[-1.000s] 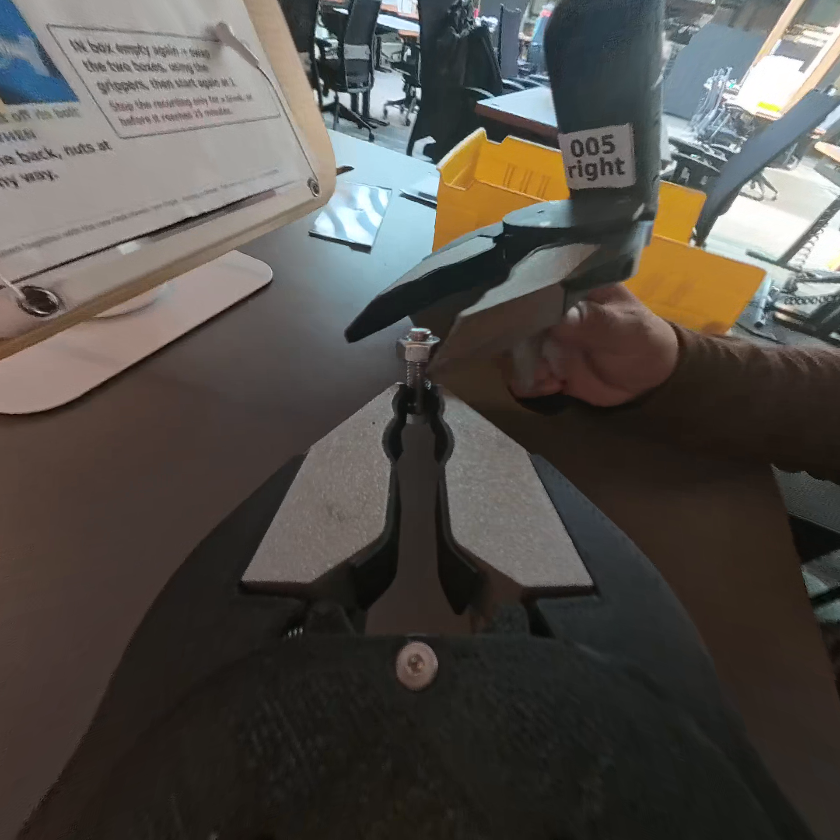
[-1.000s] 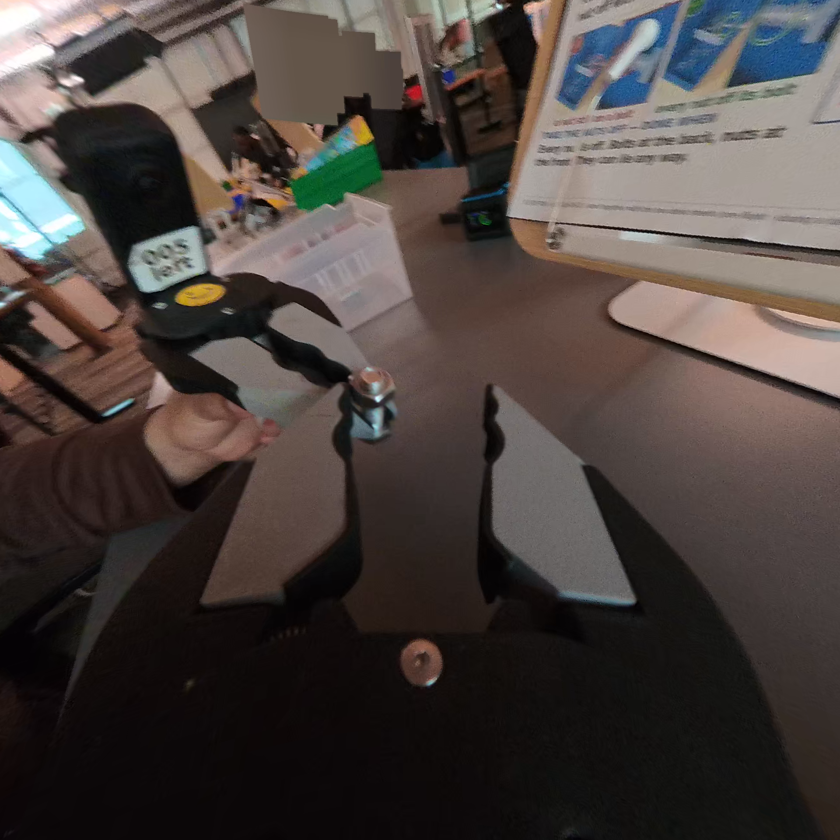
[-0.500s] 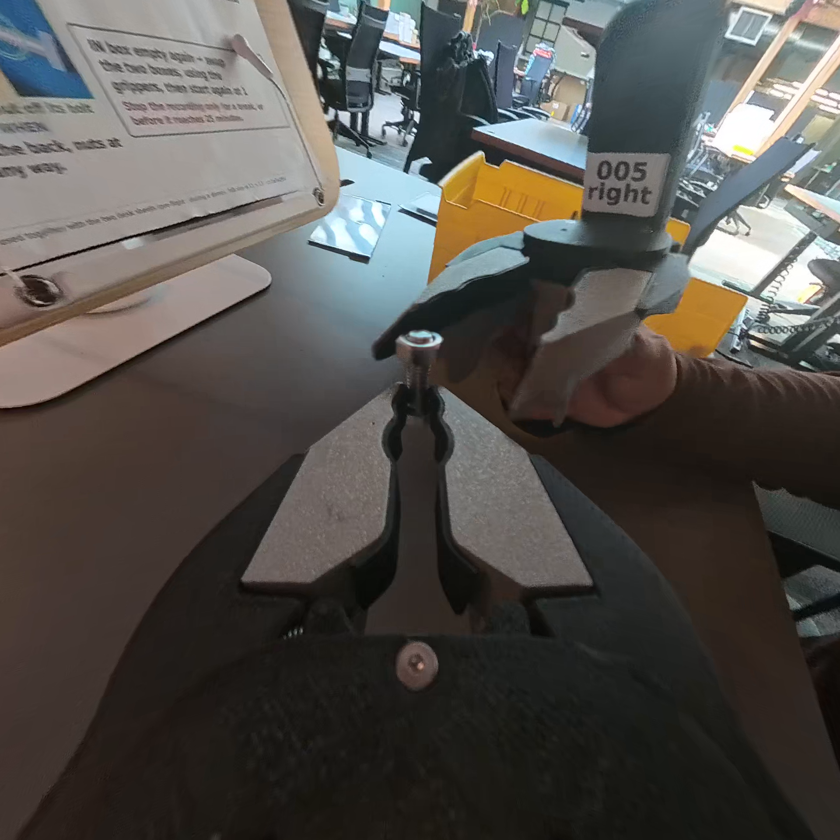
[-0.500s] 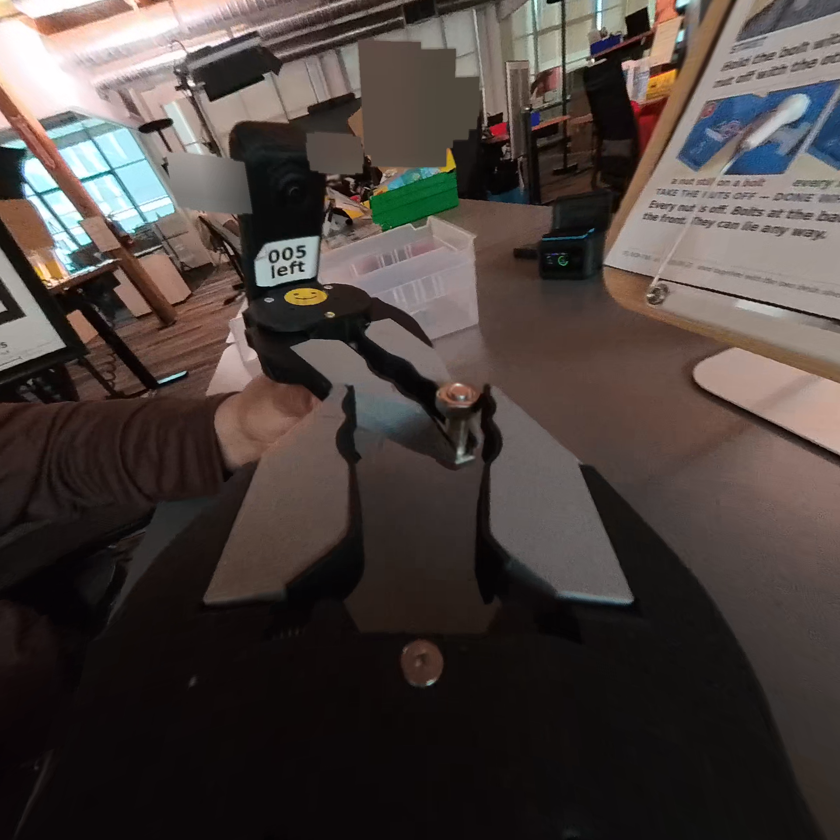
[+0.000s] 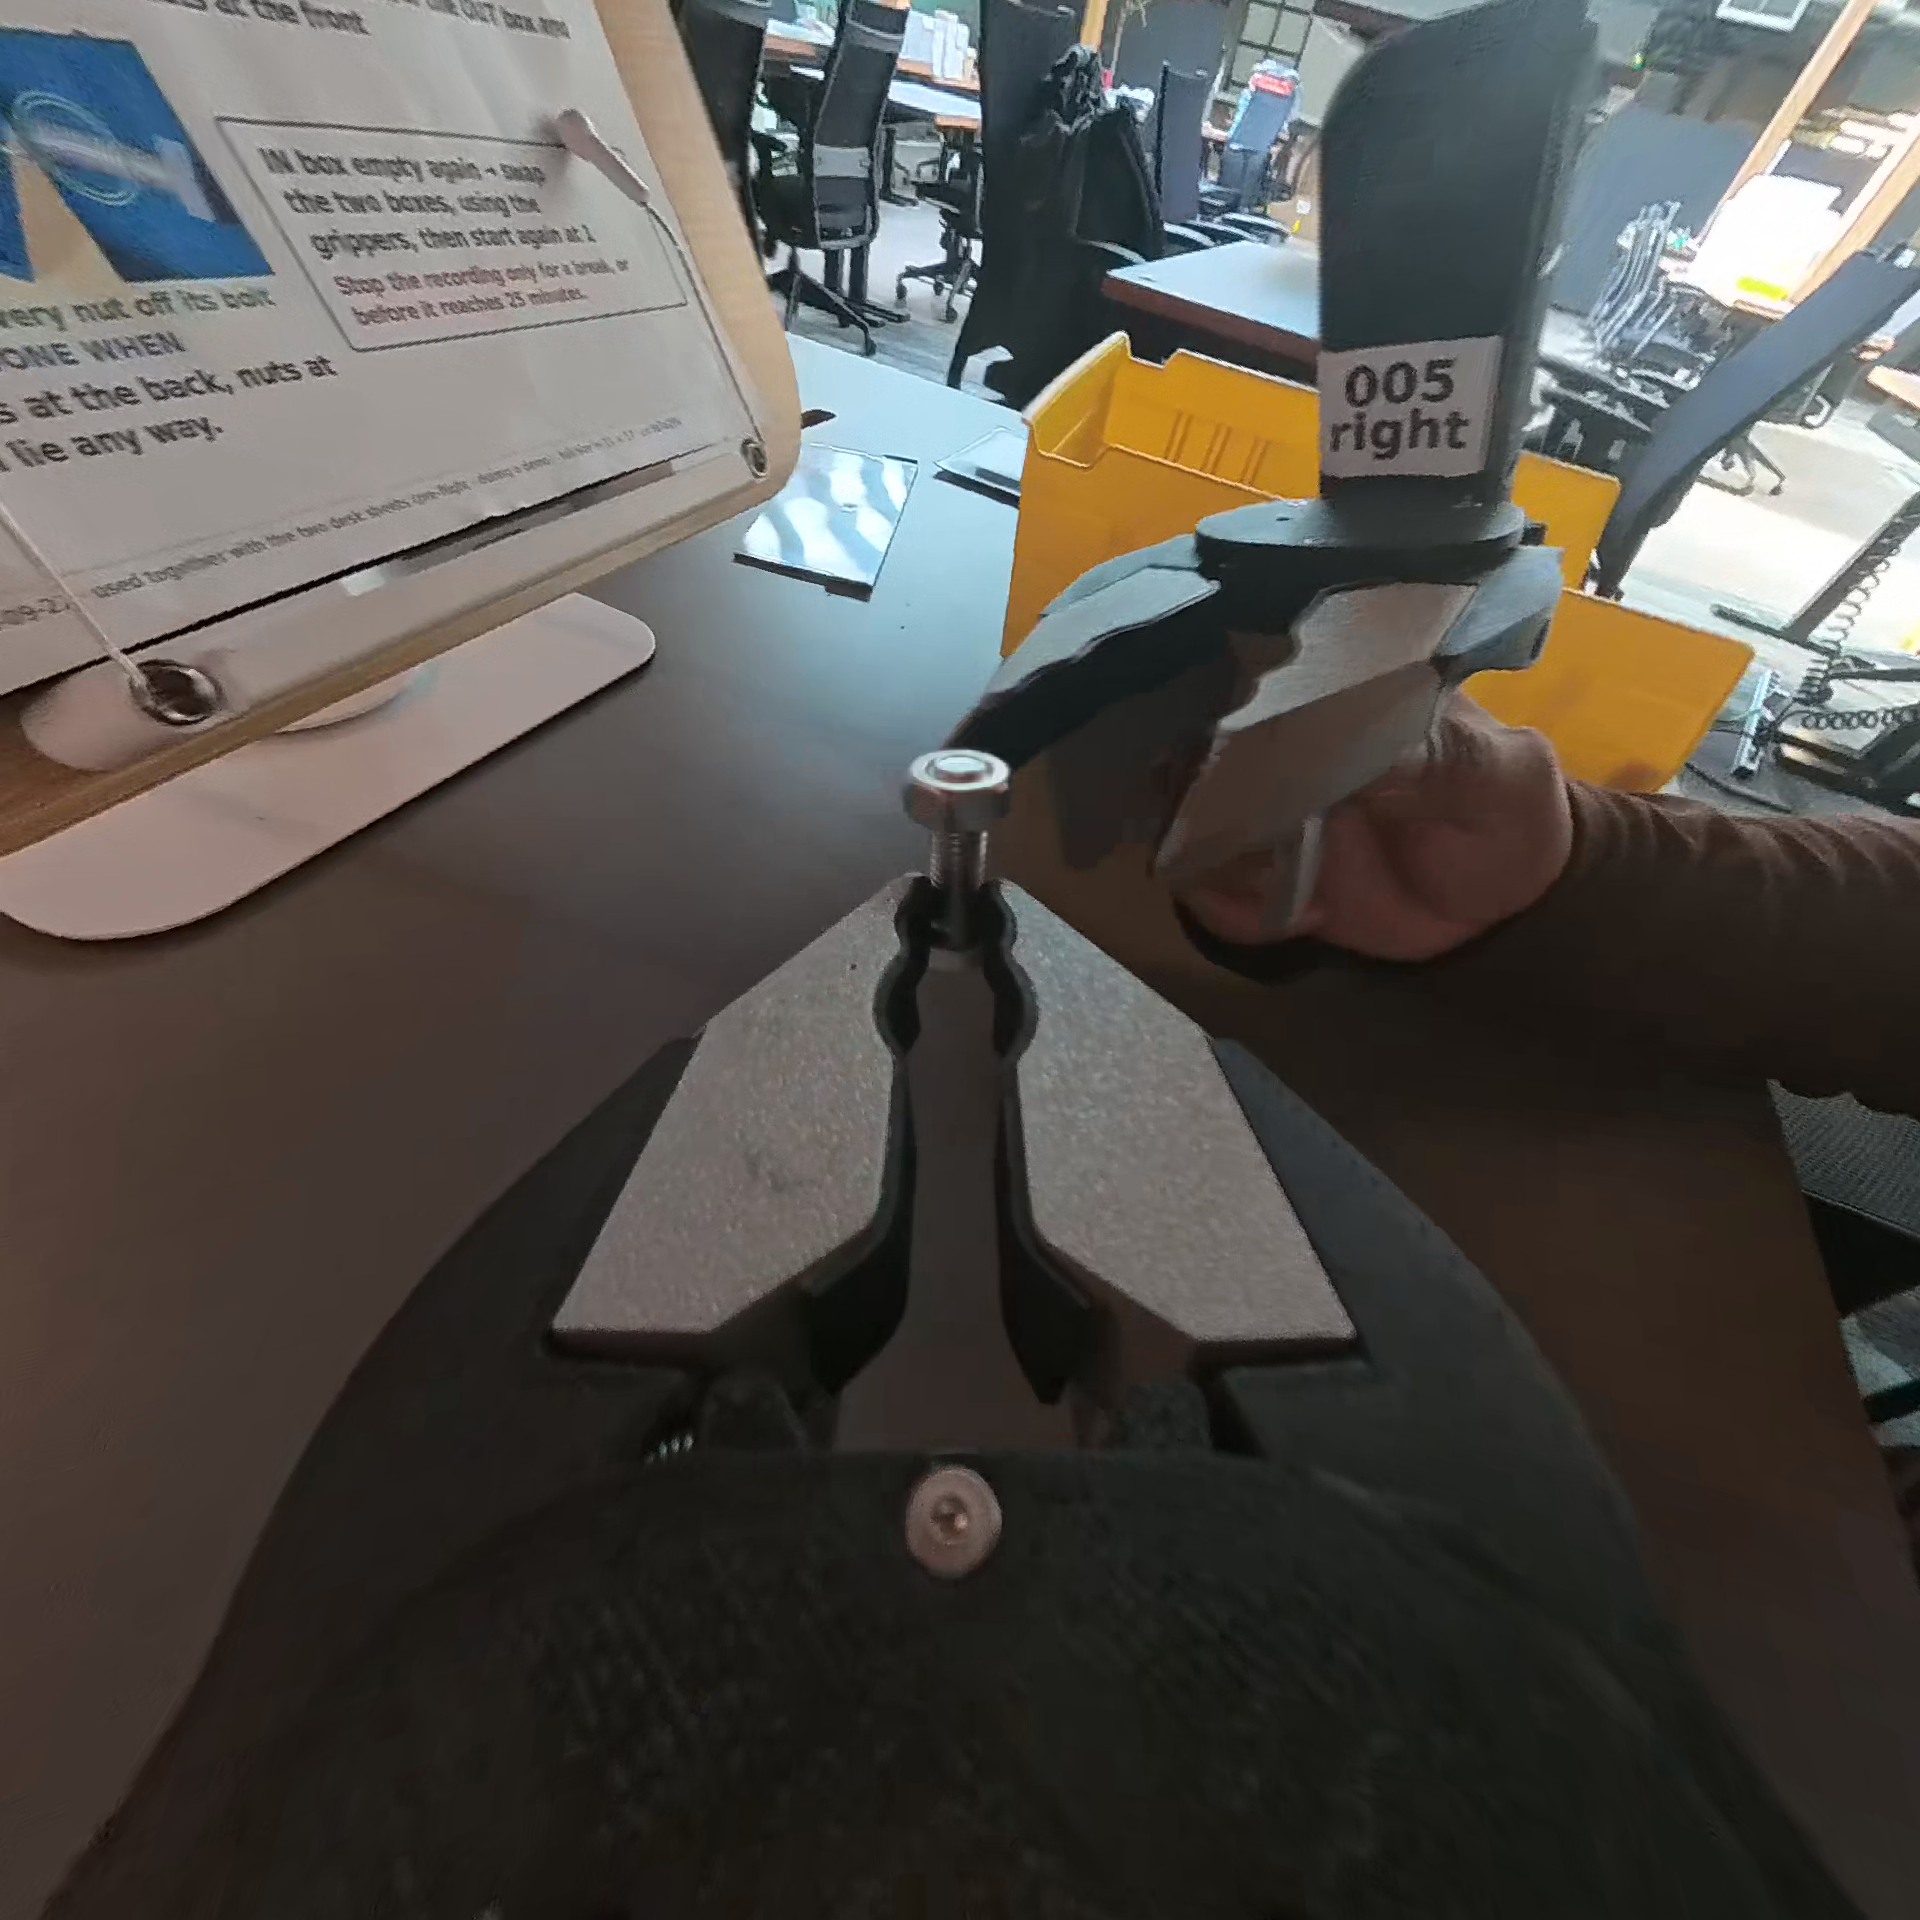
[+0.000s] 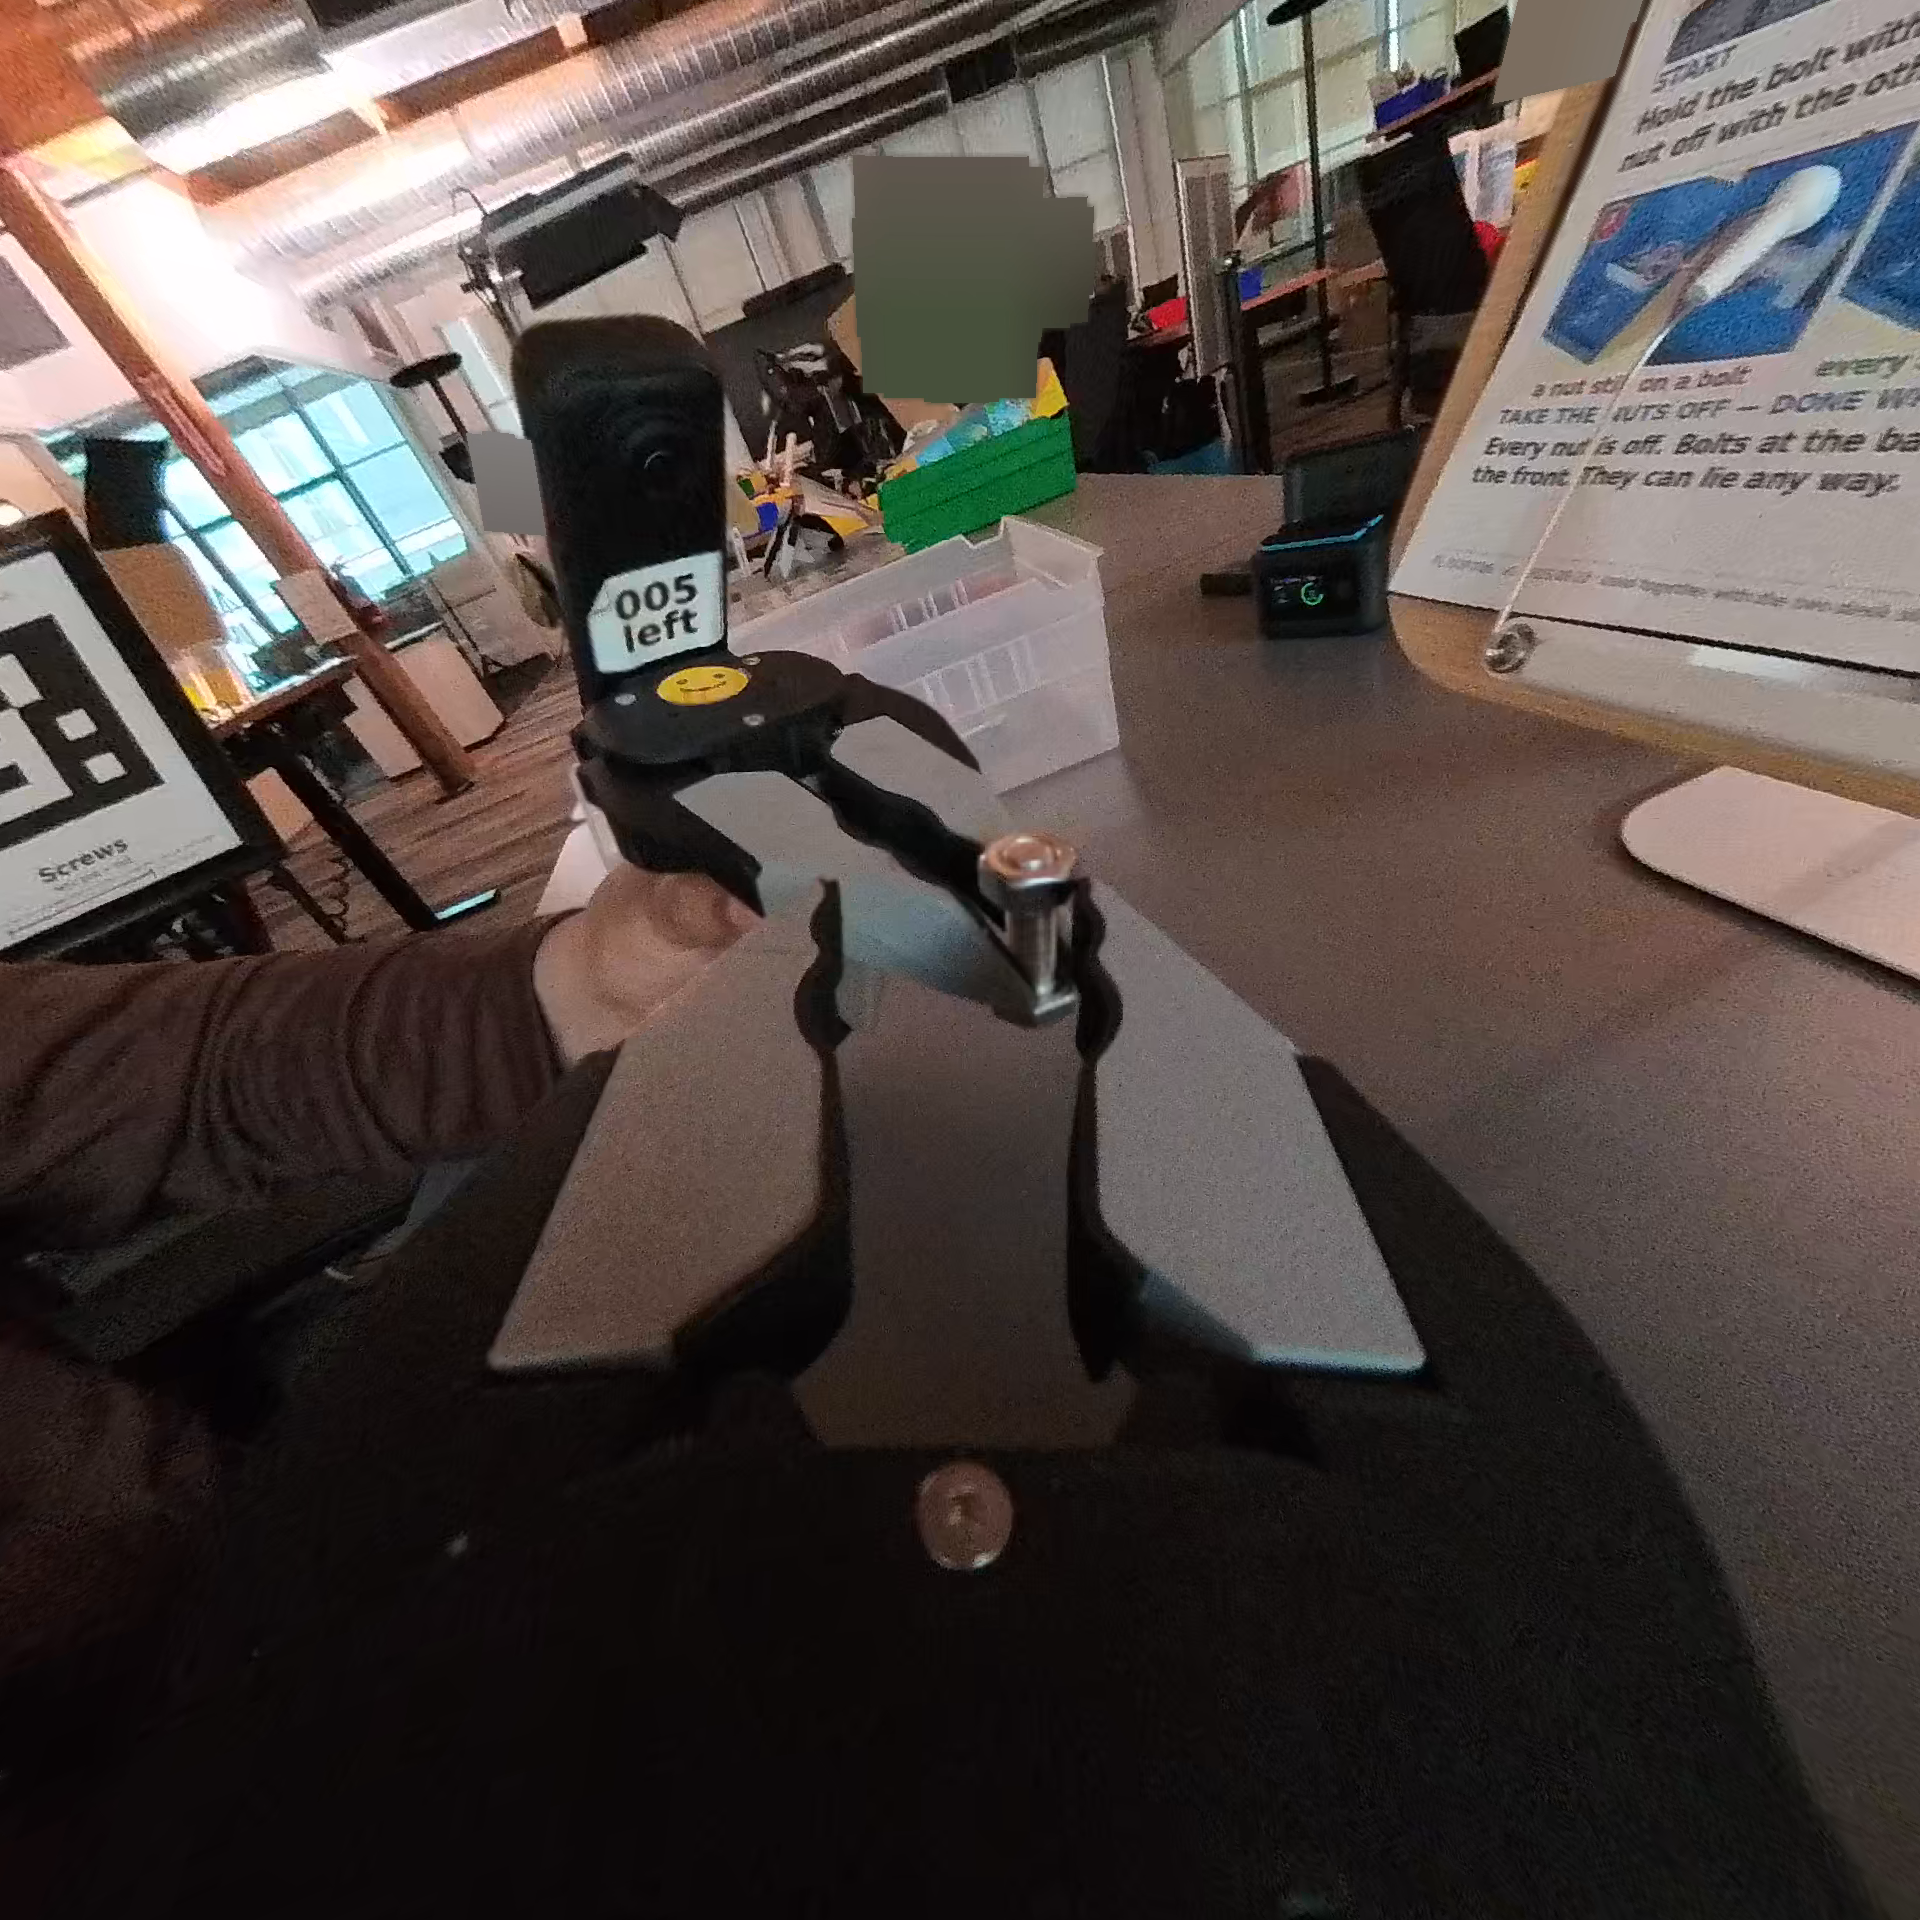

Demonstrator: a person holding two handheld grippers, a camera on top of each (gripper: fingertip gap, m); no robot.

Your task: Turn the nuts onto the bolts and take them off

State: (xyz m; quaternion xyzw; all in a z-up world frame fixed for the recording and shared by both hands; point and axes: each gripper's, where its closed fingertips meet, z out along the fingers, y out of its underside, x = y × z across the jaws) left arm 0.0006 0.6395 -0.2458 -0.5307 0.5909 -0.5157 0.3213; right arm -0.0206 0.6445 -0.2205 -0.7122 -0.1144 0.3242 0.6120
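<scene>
My left gripper (image 5: 954, 920) is shut on the lower end of a silver bolt (image 5: 951, 873) and holds it upright above the dark table (image 5: 416, 1039). A hex nut (image 5: 956, 795) sits at the bolt's top end. My right gripper (image 6: 956, 956) is open, and the bolt (image 6: 1034, 951) with its nut (image 6: 1023, 864) stands just inside its right finger (image 6: 1195, 1143), the left finger apart from it. In the left wrist view the right gripper (image 5: 1091, 821) hangs close to the right of the nut. The left gripper (image 6: 1023, 987) also shows in the right wrist view.
A yellow bin (image 5: 1299, 468) stands behind the right gripper. A clear plastic bin (image 6: 977, 665) stands behind the left one. An instruction board on a white stand (image 5: 364, 312) is at the back, with a small black device (image 6: 1320, 587) and a shiny plate (image 5: 831, 520) nearby. Only a small space, under 4 cm, lies between the two pairs of fingers.
The right gripper has stayed open and swung around the bolt: the nut was by its left finger and is now by its right finger. The left gripper has kept hold of the bolt.
</scene>
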